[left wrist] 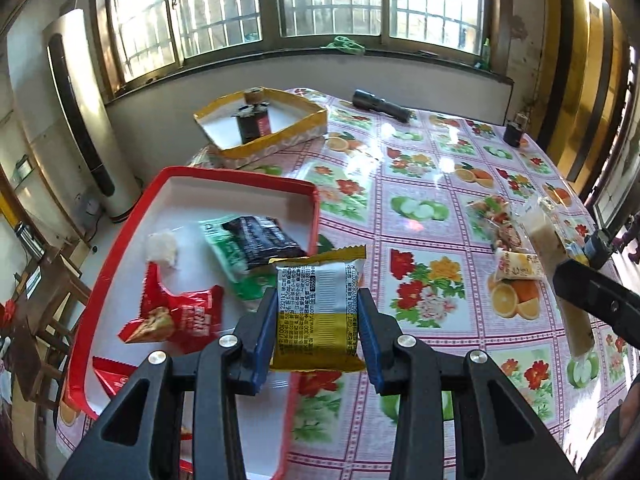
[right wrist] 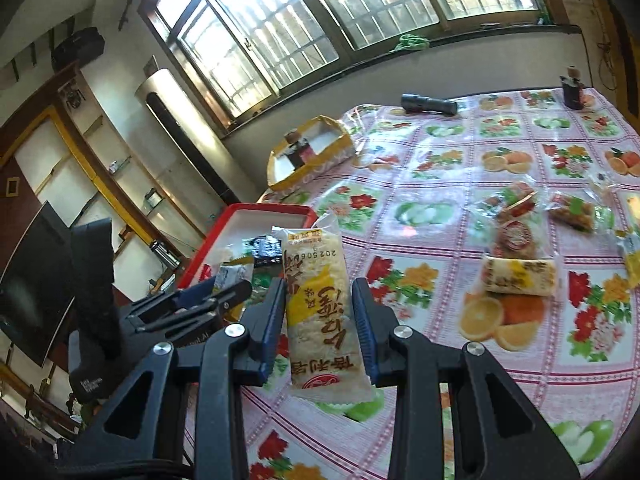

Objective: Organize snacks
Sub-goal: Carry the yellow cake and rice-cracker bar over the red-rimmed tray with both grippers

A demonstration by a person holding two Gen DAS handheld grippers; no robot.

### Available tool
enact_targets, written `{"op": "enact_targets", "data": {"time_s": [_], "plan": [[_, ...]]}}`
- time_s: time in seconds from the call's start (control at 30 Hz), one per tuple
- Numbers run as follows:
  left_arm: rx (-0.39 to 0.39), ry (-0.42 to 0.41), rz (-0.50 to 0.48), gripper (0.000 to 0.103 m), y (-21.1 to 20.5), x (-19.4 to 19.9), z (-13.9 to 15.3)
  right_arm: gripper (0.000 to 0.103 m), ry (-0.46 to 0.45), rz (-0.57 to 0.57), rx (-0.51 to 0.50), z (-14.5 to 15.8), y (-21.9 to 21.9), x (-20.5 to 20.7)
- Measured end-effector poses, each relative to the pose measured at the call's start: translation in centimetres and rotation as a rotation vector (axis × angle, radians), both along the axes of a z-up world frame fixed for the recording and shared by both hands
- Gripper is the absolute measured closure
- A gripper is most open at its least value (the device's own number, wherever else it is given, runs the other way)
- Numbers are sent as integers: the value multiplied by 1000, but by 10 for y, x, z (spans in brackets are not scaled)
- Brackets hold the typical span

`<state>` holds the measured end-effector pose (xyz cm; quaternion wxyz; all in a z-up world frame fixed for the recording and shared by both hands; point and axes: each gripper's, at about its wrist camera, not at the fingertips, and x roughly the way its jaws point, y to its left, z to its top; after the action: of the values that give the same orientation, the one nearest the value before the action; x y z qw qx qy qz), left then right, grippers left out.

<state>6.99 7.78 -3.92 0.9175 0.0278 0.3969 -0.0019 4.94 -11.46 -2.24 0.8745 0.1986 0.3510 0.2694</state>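
Observation:
My left gripper (left wrist: 317, 300) is shut on a yellow and silver snack packet (left wrist: 318, 312), held above the right edge of the red tray (left wrist: 240, 174). The tray holds a black packet (left wrist: 262, 238), a green packet (left wrist: 230, 254), a red packet (left wrist: 176, 316) and a white lump (left wrist: 162, 248). My right gripper (right wrist: 319, 294) is shut on a long pale rice-cracker packet (right wrist: 320, 312), held above the table beside the red tray (right wrist: 276, 210). Loose snacks (right wrist: 518, 274) lie on the table to the right. The left gripper (right wrist: 224, 294) shows in the right wrist view.
A yellow tray (left wrist: 280, 136) with a dark bottle (left wrist: 252, 122) stands at the table's far left. A black flashlight (left wrist: 380, 104) and a small dark bottle (left wrist: 514, 130) lie at the far side. The flowered tablecloth (left wrist: 420, 184) covers the table. The table's left edge runs beside the trays.

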Motion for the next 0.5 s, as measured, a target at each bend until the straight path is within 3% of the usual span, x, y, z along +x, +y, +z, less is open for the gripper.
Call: {"op": "enact_targets", "data": {"time_s": [0.5], "plan": [[-4, -7, 68, 65, 36, 3, 3, 67, 13, 43, 7, -2, 31, 16]]}}
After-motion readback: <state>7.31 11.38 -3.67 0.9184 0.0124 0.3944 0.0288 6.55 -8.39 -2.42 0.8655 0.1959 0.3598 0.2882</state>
